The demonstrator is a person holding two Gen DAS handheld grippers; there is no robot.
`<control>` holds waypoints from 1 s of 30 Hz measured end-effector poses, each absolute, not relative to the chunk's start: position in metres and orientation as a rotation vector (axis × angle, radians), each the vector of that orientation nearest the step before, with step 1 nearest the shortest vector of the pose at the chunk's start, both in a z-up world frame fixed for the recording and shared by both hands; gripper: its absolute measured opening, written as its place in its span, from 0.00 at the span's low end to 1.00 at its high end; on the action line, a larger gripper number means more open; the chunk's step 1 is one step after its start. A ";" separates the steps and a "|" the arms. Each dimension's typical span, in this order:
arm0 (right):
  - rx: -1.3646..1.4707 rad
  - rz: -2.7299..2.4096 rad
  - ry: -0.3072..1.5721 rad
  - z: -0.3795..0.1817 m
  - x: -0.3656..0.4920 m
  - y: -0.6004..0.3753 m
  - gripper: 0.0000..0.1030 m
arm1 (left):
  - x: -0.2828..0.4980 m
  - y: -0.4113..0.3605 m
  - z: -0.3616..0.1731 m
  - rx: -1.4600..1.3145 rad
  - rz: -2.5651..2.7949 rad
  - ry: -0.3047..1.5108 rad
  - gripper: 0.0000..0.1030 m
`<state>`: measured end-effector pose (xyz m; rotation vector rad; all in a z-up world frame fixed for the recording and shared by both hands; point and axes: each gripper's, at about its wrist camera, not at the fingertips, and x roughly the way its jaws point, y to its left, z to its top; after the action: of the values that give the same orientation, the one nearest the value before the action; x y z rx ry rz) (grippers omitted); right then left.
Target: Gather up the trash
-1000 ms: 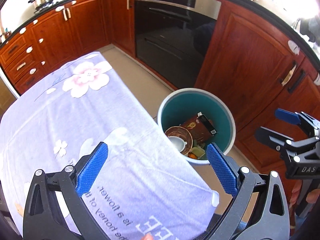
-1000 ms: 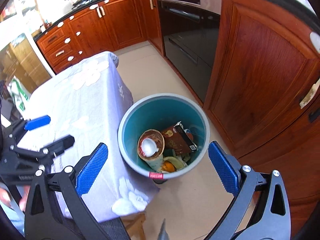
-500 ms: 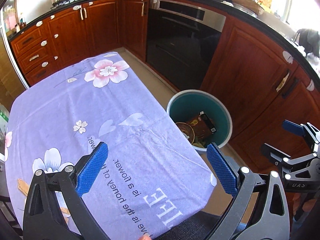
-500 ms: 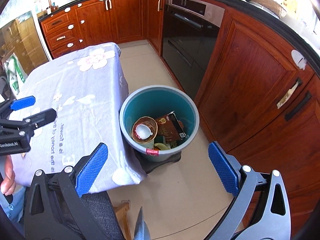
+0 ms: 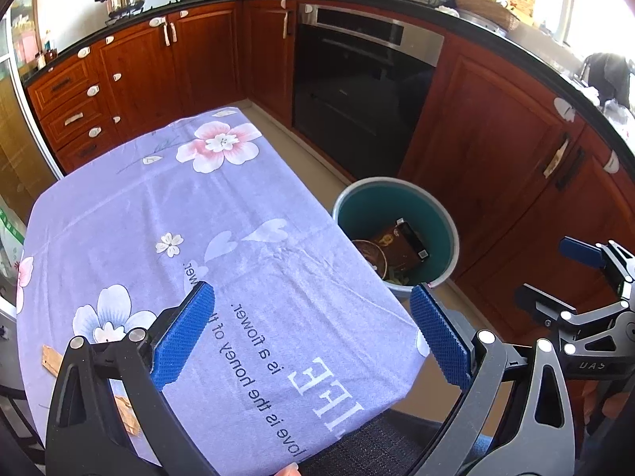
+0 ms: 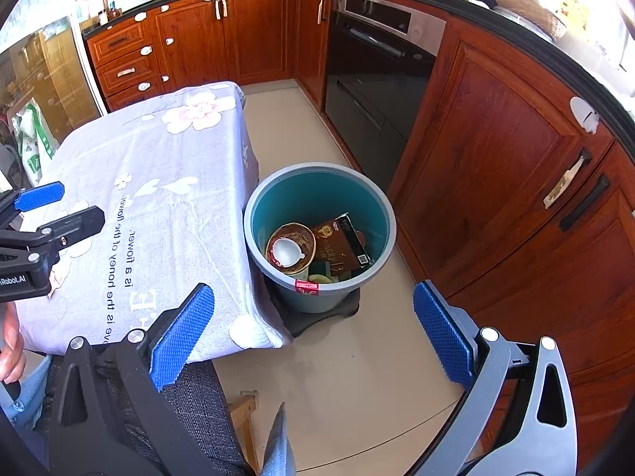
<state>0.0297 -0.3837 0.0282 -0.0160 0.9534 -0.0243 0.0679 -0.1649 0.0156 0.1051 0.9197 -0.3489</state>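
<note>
Both tools, left tool (image 5: 311, 339) and right tool (image 6: 313, 337), are pulling back wide open and empty from the filled trash bin (image 6: 381, 202), leaving the tabletop (image 5: 158, 214) nearly clear.

One round teal plastic bin (image 6: 381, 214); one brown paper bowl (image 6: 303, 238); one brown printed carton (image 6: 337, 244); one lilac floral tablecloth (image 5: 166, 214); perhaps two tan paper scraps (image 5: 49, 359).
</note>
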 end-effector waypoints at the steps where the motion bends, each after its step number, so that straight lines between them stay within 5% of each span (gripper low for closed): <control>1: -0.017 -0.022 0.954 0.028 0.030 -0.383 0.94 | 0.068 -0.165 0.015 0.107 -0.348 0.922 0.96; 30: -0.045 0.027 1.013 0.009 0.052 -0.365 0.94 | 0.084 -0.160 -0.003 0.089 -0.316 0.968 0.96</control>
<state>0.0519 -0.3650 0.0095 -0.0451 1.0125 0.0270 0.0835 -0.1604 -0.0030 0.0895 0.9680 -0.3161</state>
